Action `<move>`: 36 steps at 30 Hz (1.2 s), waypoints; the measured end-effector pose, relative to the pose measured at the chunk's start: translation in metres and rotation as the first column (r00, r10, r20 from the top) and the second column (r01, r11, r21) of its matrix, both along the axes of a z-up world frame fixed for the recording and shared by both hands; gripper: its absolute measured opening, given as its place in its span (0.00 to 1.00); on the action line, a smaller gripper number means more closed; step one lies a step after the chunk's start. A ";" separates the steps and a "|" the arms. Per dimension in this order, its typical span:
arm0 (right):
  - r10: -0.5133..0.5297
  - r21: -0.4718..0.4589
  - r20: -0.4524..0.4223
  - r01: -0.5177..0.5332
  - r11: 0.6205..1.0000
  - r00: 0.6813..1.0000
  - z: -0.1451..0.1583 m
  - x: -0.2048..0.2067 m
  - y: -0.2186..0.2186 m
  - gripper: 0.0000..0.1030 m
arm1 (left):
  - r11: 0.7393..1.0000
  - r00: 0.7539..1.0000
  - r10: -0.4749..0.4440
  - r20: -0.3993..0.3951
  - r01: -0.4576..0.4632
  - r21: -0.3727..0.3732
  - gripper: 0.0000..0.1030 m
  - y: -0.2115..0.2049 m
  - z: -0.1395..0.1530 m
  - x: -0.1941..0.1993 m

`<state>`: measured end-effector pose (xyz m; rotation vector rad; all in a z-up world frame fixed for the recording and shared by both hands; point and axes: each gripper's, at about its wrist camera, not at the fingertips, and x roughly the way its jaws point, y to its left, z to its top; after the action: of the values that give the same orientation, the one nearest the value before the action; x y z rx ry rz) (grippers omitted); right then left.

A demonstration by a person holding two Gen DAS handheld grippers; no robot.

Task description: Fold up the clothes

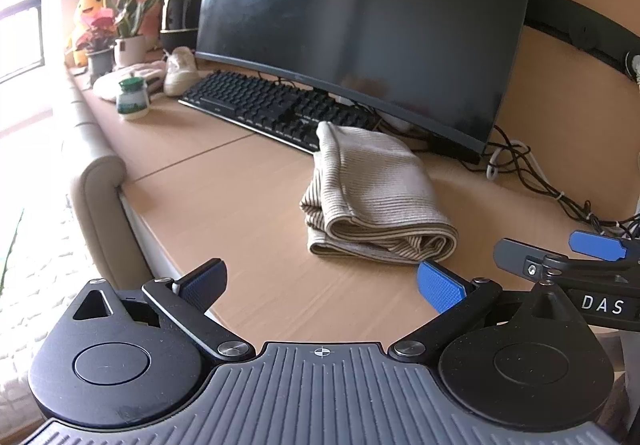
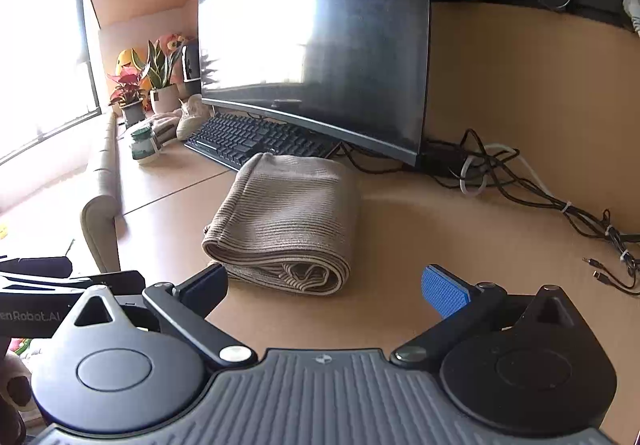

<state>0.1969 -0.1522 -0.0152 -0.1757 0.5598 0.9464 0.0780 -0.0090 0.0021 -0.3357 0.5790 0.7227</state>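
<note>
Fingers of the left gripper (image 1: 322,287) and right gripper (image 2: 326,285) spread wide, holding nothing; the folded beige garment (image 2: 284,221) lies on the desk (image 2: 440,229) at twelve o'clock, long axis running away toward the keyboard (image 2: 248,139); right gripper seems nearer.

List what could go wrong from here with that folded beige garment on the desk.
1. The folded beige garment has its far end resting against the keyboard; pushing it further back could press keys or shift the keyboard.
2. Loose cables lie on the desk to the right; a wide sweep of the open right gripper might snag them.
3. The rolled layers at the near end look loose, so lifting by the top layer with the open left gripper may undo the fold.
</note>
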 end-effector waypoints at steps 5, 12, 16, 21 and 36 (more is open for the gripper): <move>-0.005 -0.012 0.001 0.005 1.000 1.000 -0.001 0.001 0.002 1.00 | 1.000 1.000 -0.007 0.000 0.007 -0.006 1.00 0.000 0.000 0.001; -0.017 -0.028 0.002 0.017 0.999 1.000 -0.002 0.000 0.004 1.00 | 1.000 1.000 -0.012 -0.003 0.012 -0.019 1.00 0.002 -0.002 0.003; -0.018 -0.035 0.005 0.019 0.999 1.000 -0.002 0.000 0.004 1.00 | 1.000 1.000 -0.011 -0.005 0.011 -0.024 1.00 0.003 -0.002 0.002; -0.017 -0.041 0.007 0.017 0.999 1.000 -0.002 -0.002 0.004 1.00 | 1.000 1.000 -0.007 -0.007 0.007 -0.028 1.00 0.002 -0.003 0.001; -0.008 -0.053 -0.012 0.008 0.999 1.000 -0.004 0.000 0.005 1.00 | 1.000 1.000 0.009 -0.013 -0.010 -0.028 1.00 -0.002 -0.004 0.000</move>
<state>0.1965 -0.1470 -0.0190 -0.2150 0.5970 0.9261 0.0779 -0.0111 -0.0023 -0.3607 0.6006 0.7266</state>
